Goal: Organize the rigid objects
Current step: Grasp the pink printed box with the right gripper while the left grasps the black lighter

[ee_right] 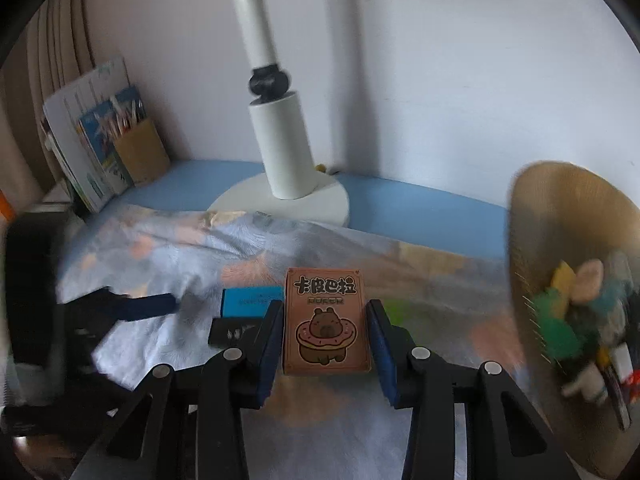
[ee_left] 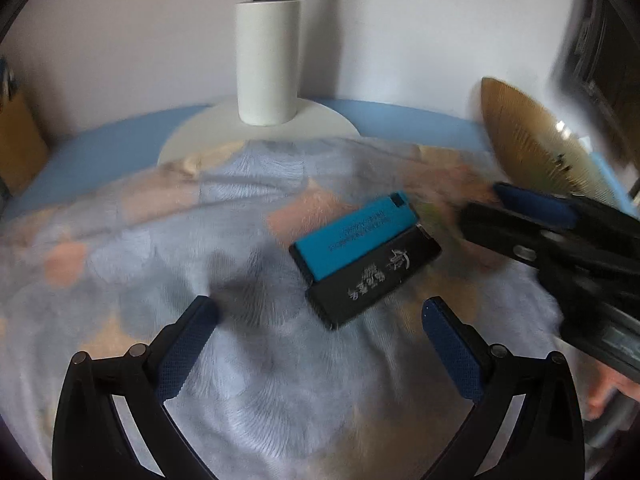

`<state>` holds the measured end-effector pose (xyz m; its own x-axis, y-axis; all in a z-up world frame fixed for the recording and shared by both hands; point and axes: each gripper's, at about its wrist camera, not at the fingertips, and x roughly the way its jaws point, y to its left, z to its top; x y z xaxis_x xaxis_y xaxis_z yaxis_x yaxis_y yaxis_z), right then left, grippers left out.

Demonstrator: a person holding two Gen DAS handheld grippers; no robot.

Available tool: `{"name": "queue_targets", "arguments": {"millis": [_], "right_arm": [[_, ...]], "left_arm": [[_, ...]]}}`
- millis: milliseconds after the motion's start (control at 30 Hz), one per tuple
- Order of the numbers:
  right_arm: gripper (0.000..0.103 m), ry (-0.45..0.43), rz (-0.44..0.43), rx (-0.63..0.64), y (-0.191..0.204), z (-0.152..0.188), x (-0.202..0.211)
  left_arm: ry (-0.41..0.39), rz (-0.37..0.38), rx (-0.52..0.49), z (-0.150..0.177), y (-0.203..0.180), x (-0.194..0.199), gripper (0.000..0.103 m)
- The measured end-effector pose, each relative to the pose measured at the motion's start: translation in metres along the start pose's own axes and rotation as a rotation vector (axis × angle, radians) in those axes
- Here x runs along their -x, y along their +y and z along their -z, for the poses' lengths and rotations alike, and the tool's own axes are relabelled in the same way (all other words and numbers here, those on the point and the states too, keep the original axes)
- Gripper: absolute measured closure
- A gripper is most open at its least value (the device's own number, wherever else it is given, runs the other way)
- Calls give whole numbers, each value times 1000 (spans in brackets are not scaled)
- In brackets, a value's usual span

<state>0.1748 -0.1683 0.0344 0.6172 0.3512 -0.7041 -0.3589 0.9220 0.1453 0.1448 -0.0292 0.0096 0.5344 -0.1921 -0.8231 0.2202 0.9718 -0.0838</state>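
A blue box [ee_left: 356, 236] lies against a black box [ee_left: 376, 280] on the patterned cloth [ee_left: 256, 380]. My left gripper [ee_left: 320, 312] is open and empty just short of them. My right gripper [ee_right: 326, 312] is shut on a brown card box with a capybara drawing [ee_right: 326, 320], held above the cloth. In the right wrist view the blue box [ee_right: 252, 300] and black box [ee_right: 234, 332] lie to the left of it. The right gripper also shows in the left wrist view [ee_left: 500, 208], beside the two boxes.
A wicker basket [ee_right: 560, 216] with several small toys stands at the right; it also shows in the left wrist view [ee_left: 520, 136]. A white lamp [ee_right: 284, 152] stands at the back. Books and a pencil holder [ee_right: 140, 152] are at the back left.
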Motion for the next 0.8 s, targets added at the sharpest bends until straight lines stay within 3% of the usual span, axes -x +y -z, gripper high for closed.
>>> {"name": "queue_targets", "arguments": {"millis": [67,167,300,467,567,600,700,800], "right_arm": [[63,-2,19,7,-7,7,9],[63,-7,14,-13,-18,16,20],[63,-20,-16,-71,-34,29,32],[63,-30,-28,-83,-41,41,42],[63,-40,-20,-92,-46,45,49],[63,-43,-22,-98,-48,46,50],[63,-45,-38,-111,-54,49,55],[63,-36,-27,-96,-54,50,54]], "left_arm": [[8,-8,-15,-1,-10,-2,1],[-1,48,-32,4,-21,2,1],[-23,166,-15,18,-33,16,1],[1,386,-87,29,-57,25,1],[-41,274,-101,27,-57,25,1],[-65,231,-60,23,-49,25,2],[-124,199,48,14,-29,24,1],[-80,121,56,6,-29,10,1]]}}
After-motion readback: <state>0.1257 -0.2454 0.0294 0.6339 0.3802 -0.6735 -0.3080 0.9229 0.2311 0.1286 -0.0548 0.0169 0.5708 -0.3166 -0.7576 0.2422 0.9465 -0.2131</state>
